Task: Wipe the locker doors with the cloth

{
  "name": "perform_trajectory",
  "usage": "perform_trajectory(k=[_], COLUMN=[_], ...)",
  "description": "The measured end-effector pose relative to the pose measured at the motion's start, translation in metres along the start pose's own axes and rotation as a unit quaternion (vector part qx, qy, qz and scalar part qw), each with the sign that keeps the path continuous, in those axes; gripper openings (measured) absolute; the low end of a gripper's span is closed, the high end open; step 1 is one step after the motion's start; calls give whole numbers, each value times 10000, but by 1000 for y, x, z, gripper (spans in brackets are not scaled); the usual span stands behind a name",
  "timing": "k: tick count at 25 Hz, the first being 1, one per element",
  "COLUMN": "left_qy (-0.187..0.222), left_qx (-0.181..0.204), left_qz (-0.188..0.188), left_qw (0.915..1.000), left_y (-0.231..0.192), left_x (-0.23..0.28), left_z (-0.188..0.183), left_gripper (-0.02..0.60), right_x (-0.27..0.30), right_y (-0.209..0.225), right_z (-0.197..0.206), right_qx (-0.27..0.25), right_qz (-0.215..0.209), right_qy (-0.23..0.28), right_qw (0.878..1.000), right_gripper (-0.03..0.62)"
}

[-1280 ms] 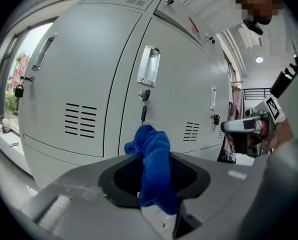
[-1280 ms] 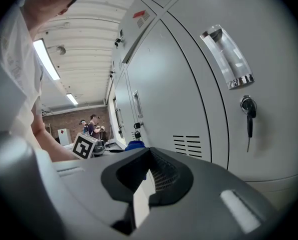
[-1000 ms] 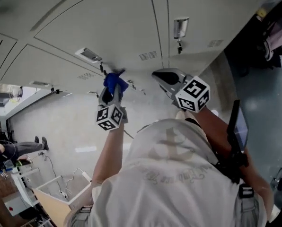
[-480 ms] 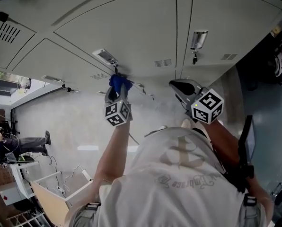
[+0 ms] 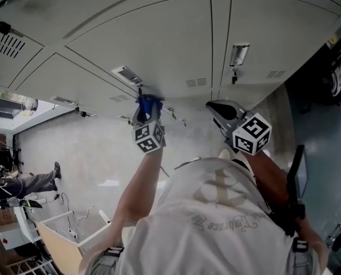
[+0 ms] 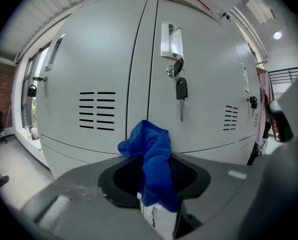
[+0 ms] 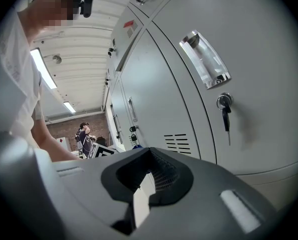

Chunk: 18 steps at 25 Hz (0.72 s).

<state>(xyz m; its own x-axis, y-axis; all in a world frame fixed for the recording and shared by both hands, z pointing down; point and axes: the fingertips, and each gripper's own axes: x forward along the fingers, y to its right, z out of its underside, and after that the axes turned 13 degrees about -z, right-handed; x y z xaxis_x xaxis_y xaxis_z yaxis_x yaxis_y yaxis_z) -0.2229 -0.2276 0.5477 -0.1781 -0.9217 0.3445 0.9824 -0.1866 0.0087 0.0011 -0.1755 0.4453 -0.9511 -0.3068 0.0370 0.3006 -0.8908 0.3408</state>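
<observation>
A bank of pale grey locker doors (image 5: pixel 153 44) fills the top of the head view. My left gripper (image 5: pixel 147 114) is shut on a bunched blue cloth (image 5: pixel 149 103), which sits close to a lower door beside a recessed handle (image 5: pixel 126 74). In the left gripper view the cloth (image 6: pixel 151 156) sticks up from the left gripper (image 6: pixel 154 189), in front of the seam between two doors (image 6: pixel 89 64); a key (image 6: pixel 181 91) hangs under a handle (image 6: pixel 171 40). My right gripper (image 5: pixel 222 112) hangs off the doors, shut and holding nothing. The right gripper (image 7: pixel 141 194) faces a door with a handle (image 7: pixel 205 59) and key (image 7: pixel 225 106).
Vent slots (image 6: pixel 97 110) and another key (image 5: pixel 234 76) mark neighbouring doors. Another person (image 5: pixel 22 182) is seated at the far left, with a white rack (image 5: pixel 73 225) on the floor. Dark bags (image 5: pixel 339 67) sit at the right.
My left gripper has shifted slightly right along the lower doors with the cloth still in it. The right gripper has kept its place beside it.
</observation>
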Motion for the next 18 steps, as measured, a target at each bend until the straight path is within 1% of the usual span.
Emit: perform_trajectory(k=[2,5,7,11,18], left_qy=[-44,-78,-71,-1,-11], left_qx=[9,50,69,45,142], left_qz=[-4,146,251,315,509], left_qw=[10000,9999,9996,9995,9986], left_y=[3,17,28,42,67], left_x=[1,-1,-2,-5,-6], left_z=[1,-1,-2,-5,-3], left_gripper=[155,156,156,156,156], right_x=[0,0,0,-1,-12], right_y=[1,3,3,3,12], right_z=[1,1,1,-1,1], right_qx=[19,35,43,35,56], right_qz=[-22,-43,-53,-107,-22], right_qy=[-3,3,17,41,46], right_qw=[10000,10000,10000,9999,10000], right_gripper=[8,8,8,8,8])
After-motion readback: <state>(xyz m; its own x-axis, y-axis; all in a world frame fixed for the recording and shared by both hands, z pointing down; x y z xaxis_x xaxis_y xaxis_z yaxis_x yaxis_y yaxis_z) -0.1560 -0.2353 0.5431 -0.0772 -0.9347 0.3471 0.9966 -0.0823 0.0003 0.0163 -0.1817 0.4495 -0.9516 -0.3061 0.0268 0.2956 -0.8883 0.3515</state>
